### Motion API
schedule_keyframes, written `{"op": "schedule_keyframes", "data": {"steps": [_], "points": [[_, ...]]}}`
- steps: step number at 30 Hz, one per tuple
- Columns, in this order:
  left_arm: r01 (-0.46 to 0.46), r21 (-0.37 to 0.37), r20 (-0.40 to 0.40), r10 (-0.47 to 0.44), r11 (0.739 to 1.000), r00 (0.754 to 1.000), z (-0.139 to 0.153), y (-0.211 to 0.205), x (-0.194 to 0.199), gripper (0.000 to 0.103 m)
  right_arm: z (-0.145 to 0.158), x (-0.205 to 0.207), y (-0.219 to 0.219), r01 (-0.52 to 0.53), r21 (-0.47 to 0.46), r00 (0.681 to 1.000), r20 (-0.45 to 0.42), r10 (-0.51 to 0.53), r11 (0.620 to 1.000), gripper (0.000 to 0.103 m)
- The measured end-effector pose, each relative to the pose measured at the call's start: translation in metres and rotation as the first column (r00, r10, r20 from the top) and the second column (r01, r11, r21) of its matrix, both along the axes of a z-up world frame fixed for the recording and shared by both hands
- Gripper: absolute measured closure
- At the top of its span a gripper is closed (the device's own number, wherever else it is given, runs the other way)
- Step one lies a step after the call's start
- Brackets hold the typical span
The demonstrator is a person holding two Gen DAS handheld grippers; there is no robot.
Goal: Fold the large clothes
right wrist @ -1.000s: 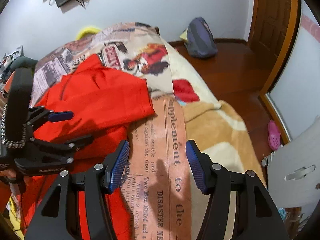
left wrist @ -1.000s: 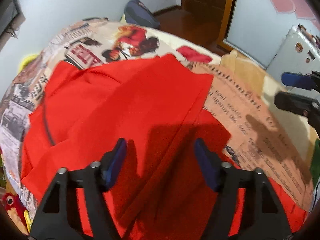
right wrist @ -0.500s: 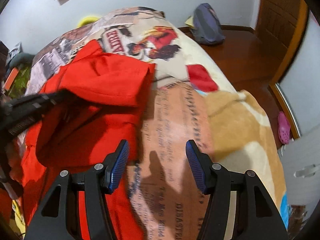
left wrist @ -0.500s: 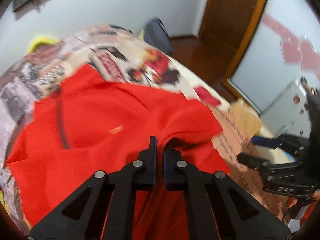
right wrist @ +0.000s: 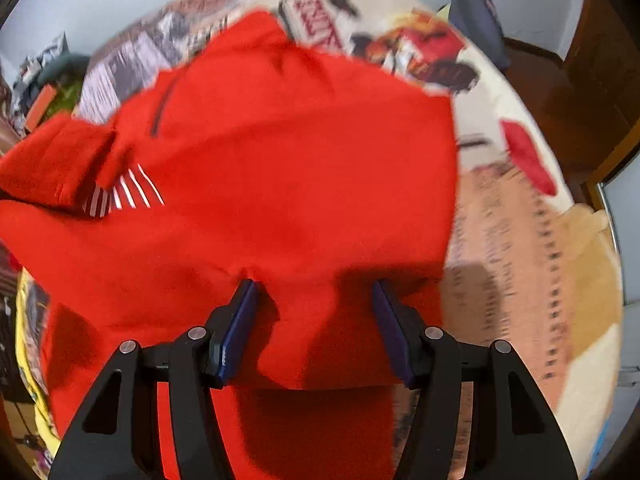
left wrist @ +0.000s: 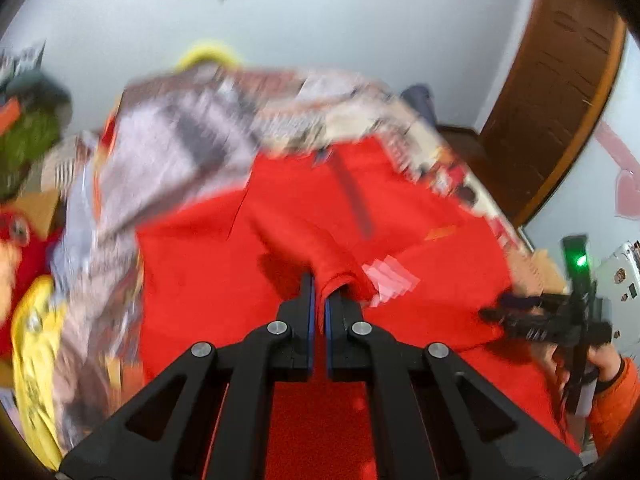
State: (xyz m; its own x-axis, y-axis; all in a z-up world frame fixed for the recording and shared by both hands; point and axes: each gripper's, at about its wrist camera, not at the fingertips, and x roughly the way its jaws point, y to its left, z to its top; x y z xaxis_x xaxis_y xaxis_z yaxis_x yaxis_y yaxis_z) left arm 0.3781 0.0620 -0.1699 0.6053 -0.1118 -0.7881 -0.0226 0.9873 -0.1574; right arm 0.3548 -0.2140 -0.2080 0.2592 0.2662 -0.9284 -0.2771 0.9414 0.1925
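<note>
Black gripper frames (right wrist: 316,320), blue-padded jaws, silver screws, orange sleeve (left wrist: 616,404)

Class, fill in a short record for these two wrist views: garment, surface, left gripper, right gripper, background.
garment: large red fabric garment, white stripe print, partly folded
surface: newspaper-print blanket on a bed
left gripper: jaws shut on a bunched red fold
right gripper: jaws open, over the garment's near edge, red cloth between them
background: brown wooden door, dark blue bag on the floor

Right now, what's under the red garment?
The red garment lies on a newspaper-print blanket, which shows along its top and right edges. Whatever is beneath its middle is covered and cannot be seen.
</note>
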Motion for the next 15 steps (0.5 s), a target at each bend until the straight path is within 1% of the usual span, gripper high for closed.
{"op": "schedule_keyframes", "data": {"steps": [2,4,6,7,8,9,10,11,12,15], "points": [[-0.016,-0.031,-0.069,0.014,0.999,0.997,-0.029,0.016,-0.009,0.101,0.001,-0.006,0.005,-0.02,-0.014,0.999,0.035,0.02,1.0,0.041],[-0.036,-0.066,-0.141,0.026,0.997,0.99,-0.058,0.028,-0.018,0.1,0.002,-0.009,0.008,-0.04,-0.02,0.998,0.038,0.041,0.999,0.04],[-0.059,-0.127,-0.192,0.034,0.99,0.981,-0.083,0.039,-0.029,0.098,0.001,-0.013,0.01,-0.056,-0.038,0.997,0.049,0.057,0.998,0.039],[-0.07,-0.142,-0.204,0.04,0.987,0.978,-0.089,0.041,-0.035,0.096,0.001,-0.014,0.012,-0.06,-0.043,0.997,0.052,0.062,0.997,0.038],[-0.087,-0.149,-0.213,0.054,0.985,0.975,-0.096,0.043,-0.04,0.09,0.0,-0.015,0.012,-0.065,-0.051,0.996,0.059,0.068,0.997,0.038],[-0.102,-0.147,-0.213,0.07,0.984,0.975,-0.1,0.045,-0.043,0.084,-0.001,-0.016,0.013,-0.068,-0.056,0.995,0.064,0.071,0.996,0.038],[-0.121,-0.136,-0.206,0.091,0.983,0.974,-0.101,0.047,-0.045,0.07,0.0,-0.015,0.014,-0.067,-0.059,0.995,0.066,0.071,0.996,0.037],[-0.141,-0.119,-0.202,0.116,0.983,0.973,-0.1,0.048,-0.046,0.062,0.0,-0.015,0.014,-0.065,-0.063,0.995,0.067,0.069,0.996,0.037],[-0.152,-0.106,-0.196,0.13,0.983,0.972,-0.099,0.049,-0.046,0.061,0.0,-0.014,0.015,-0.063,-0.067,0.995,0.068,0.068,0.996,0.037],[-0.133,-0.085,-0.188,0.115,0.987,0.975,-0.095,0.044,-0.042,0.061,0.002,-0.015,0.017,-0.059,-0.08,0.995,0.074,0.065,0.995,0.036]]}}
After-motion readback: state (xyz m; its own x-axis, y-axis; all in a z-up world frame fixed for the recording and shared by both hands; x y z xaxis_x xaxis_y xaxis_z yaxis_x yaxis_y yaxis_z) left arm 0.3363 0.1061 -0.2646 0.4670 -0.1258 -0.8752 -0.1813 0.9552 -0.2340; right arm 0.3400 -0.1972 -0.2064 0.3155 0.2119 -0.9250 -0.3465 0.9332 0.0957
